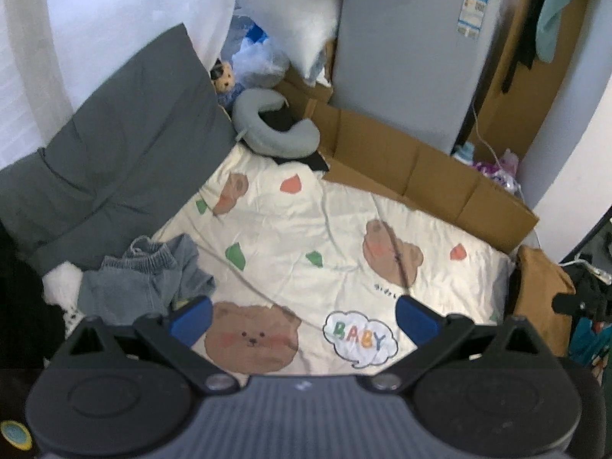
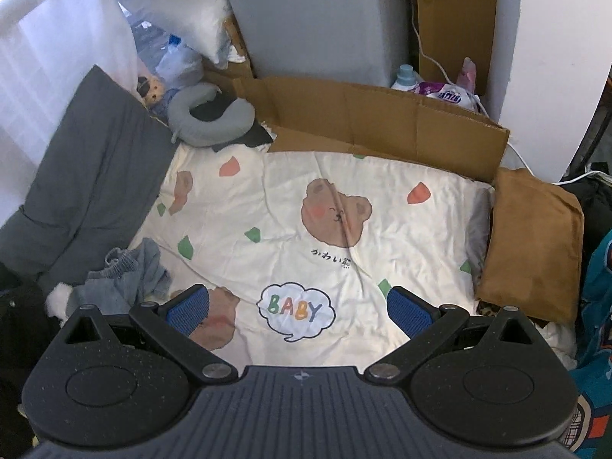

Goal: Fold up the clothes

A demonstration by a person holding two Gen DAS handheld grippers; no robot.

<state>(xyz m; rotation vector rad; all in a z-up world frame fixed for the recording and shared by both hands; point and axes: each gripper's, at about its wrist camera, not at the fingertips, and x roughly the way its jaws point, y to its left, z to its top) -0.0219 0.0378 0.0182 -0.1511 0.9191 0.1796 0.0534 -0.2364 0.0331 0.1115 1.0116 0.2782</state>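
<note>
1. The left gripper (image 1: pixel 304 321) hangs above the bed with its blue-padded fingers (image 1: pixel 191 321) spread wide and nothing between them.
2. The right gripper (image 2: pixel 298 311) hangs likewise, jaws fully apart and holding nothing; its blue pads (image 2: pixel 411 315) frame the "BABY" speech bubble (image 2: pixel 296 311) printed on the cream bear-print quilt (image 2: pixel 344 229).
3. The crumpled blue denim garment (image 1: pixel 153 279) (shorts, by the look of the gathered waistband) lies in a heap on the quilt's edge, just beyond and outside the left gripper's left finger, apart from it. In the right wrist view the same garment (image 2: pixel 122 275) sits well off beyond that gripper's left finger.
4. Ahead of the left gripper's fingers a printed bear face (image 1: pixel 250 338) lies just inside its left pad.
5. Farther ahead, past the quilt, sit a grey U-shaped neck pillow (image 1: pixel 275 126), a folded dark grey duvet (image 1: pixel 114 153) to the left, and a flattened cardboard box (image 1: pixel 420 176) against a grey appliance (image 1: pixel 413 57).
6. Out beyond the right gripper's right finger lies a brown cushion (image 2: pixel 531 244), against the quilt's edge.
</note>
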